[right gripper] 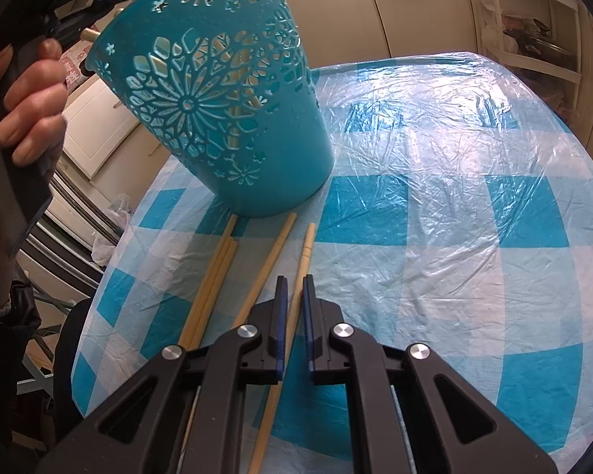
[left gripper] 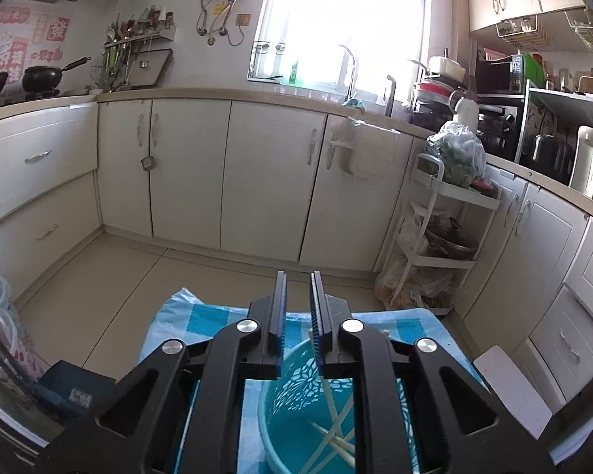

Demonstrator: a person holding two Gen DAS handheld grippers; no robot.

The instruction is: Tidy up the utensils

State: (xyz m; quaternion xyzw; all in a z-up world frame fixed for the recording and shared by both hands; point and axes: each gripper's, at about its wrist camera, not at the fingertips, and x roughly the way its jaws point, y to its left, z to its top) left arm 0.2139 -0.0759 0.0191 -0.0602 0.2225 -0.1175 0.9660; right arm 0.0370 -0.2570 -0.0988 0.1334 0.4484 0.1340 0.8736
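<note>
Wooden chopstick (right gripper: 301, 276) lies lengthwise between the nearly closed right gripper (right gripper: 292, 282), pointing ahead to the cup (right gripper: 233, 91)

1. My left tool (left gripper: 298, 308) hides much of the teal holder (left gripper: 296, 407), so I can't tell whether it touches the rim.
2. The chopsticks (right gripper: 274, 252) run under my right tool (right gripper: 292, 304); their near ends are cut off.

Red-and-white wall posters (left gripper: 17, 45) bear Chinese characters — too blurred to read.
</note>
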